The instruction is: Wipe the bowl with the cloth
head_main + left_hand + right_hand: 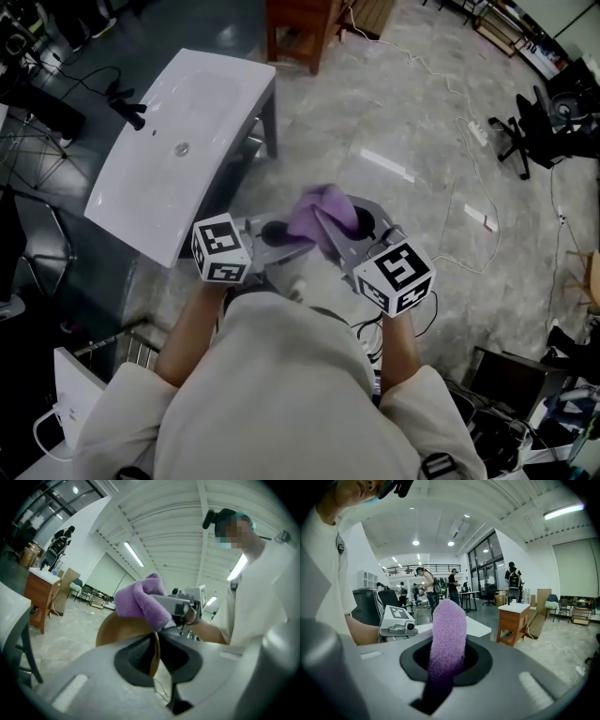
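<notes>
Purple cloth (447, 634) pinched tight in right gripper (443, 665), draped over brown bowl (123, 629) at centre of left gripper view. Left gripper (156, 654) nearly closed, clamping bowl rim; bowl held mid-air, centre of head view. Wiping looks under way; how much remains, cannot tell.
</notes>
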